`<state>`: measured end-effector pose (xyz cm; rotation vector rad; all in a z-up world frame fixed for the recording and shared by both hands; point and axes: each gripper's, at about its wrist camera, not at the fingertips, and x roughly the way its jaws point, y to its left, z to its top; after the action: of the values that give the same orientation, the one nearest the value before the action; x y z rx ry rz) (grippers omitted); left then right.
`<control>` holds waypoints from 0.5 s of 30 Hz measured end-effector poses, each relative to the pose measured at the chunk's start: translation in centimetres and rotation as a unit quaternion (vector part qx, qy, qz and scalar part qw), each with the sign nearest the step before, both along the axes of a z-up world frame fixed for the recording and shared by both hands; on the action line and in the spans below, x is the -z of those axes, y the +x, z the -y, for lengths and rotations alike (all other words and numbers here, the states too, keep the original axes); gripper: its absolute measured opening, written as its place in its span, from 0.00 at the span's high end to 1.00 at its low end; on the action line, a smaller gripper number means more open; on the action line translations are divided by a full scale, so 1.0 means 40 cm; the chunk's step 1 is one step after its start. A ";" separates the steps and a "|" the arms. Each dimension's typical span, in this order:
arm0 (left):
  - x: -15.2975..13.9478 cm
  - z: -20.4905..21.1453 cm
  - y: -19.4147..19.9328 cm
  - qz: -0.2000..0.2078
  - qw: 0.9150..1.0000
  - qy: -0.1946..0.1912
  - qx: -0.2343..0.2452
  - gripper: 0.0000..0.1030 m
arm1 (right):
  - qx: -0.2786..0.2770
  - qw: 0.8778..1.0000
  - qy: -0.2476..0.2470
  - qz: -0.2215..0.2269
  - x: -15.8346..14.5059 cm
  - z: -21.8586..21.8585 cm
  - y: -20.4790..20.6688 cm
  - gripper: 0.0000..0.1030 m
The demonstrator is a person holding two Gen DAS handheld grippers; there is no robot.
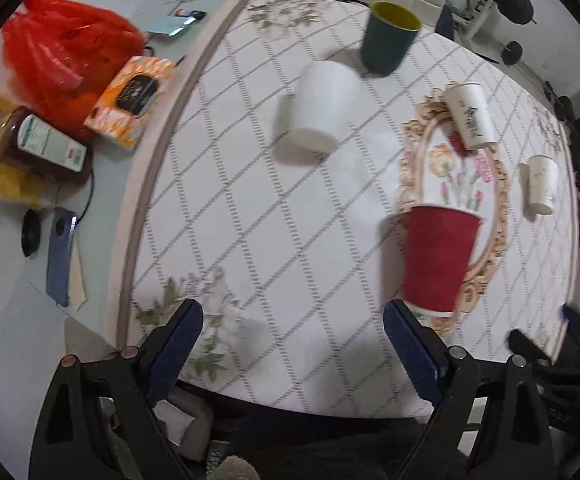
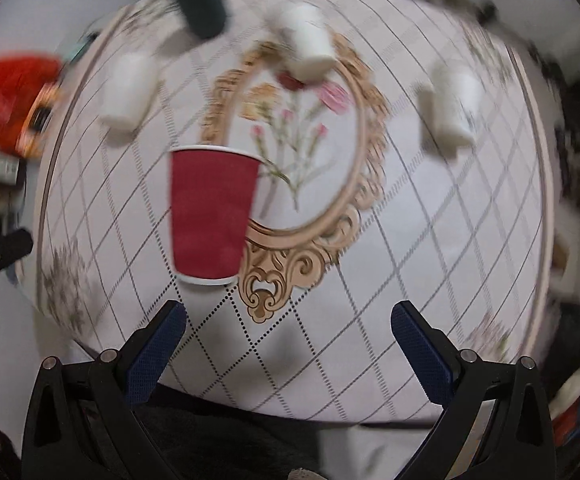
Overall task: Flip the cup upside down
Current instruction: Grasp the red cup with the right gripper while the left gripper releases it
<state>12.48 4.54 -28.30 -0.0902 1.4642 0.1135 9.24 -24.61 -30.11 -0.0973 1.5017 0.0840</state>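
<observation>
A red paper cup (image 1: 438, 258) stands upright on the round table, by the gold oval frame print; it also shows in the right wrist view (image 2: 212, 216). My left gripper (image 1: 294, 320) is open and empty, near the table's front edge, with the red cup just beyond its right finger. My right gripper (image 2: 288, 322) is open and empty, with the red cup ahead and to the left. A dark green cup (image 1: 388, 38) with a yellow inside stands upright at the back. Three white cups (image 1: 322, 106) (image 1: 470, 114) (image 1: 542, 184) look upside down.
The round table (image 1: 250, 240) has a checked floral cloth. To its left a grey surface holds a red plastic bag (image 1: 66, 56), an orange box (image 1: 130, 100), a bottle (image 1: 42, 144) and a blue device (image 1: 60, 256). Chairs and equipment stand behind the table.
</observation>
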 end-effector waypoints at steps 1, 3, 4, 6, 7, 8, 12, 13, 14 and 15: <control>0.008 -0.018 -0.008 0.004 1.000 0.003 -0.004 0.05 | -0.027 1.000 -0.015 0.005 -0.009 -0.023 0.002 0.00; 0.018 -0.037 -0.018 0.011 1.000 0.005 -0.009 0.05 | -0.102 0.993 -0.061 0.010 -0.026 -0.079 0.004 0.00; 0.028 -0.050 -0.022 0.013 1.000 0.007 -0.014 0.05 | -0.134 0.988 -0.076 0.013 -0.033 -0.098 0.004 0.00; 0.047 -0.071 -0.028 0.024 0.999 0.016 -0.023 0.05 | -0.215 0.970 -0.108 0.023 -0.040 -0.146 -0.002 0.00; 0.063 -0.082 -0.030 0.023 0.999 0.026 -0.029 0.05 | -0.251 0.959 -0.126 0.028 -0.041 -0.163 -0.004 0.00; 0.076 -0.090 -0.030 0.022 0.999 0.029 -0.033 0.05 | -0.305 0.939 -0.154 0.034 -0.036 -0.188 -0.012 0.00; 0.132 -0.114 -0.032 0.000 0.998 0.022 -0.056 0.05 | -0.495 0.827 -0.262 0.042 0.012 -0.257 -0.064 0.00; 0.144 -0.117 -0.032 -0.007 0.998 0.014 -0.062 0.05 | -0.556 0.777 -0.294 0.038 0.033 -0.268 -0.084 0.00; 0.159 -0.116 -0.030 -0.014 0.997 0.012 -0.068 0.05 | -0.598 0.737 -0.313 0.034 0.049 -0.272 -0.100 0.00; 0.166 -0.114 -0.030 -0.017 0.997 0.012 -0.071 0.05 | -0.645 0.687 -0.333 0.030 0.066 -0.274 -0.115 0.00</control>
<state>11.29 9.12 -34.96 -0.1734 1.4904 0.2483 4.66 -13.65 -32.74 -1.7414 1.0491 0.6540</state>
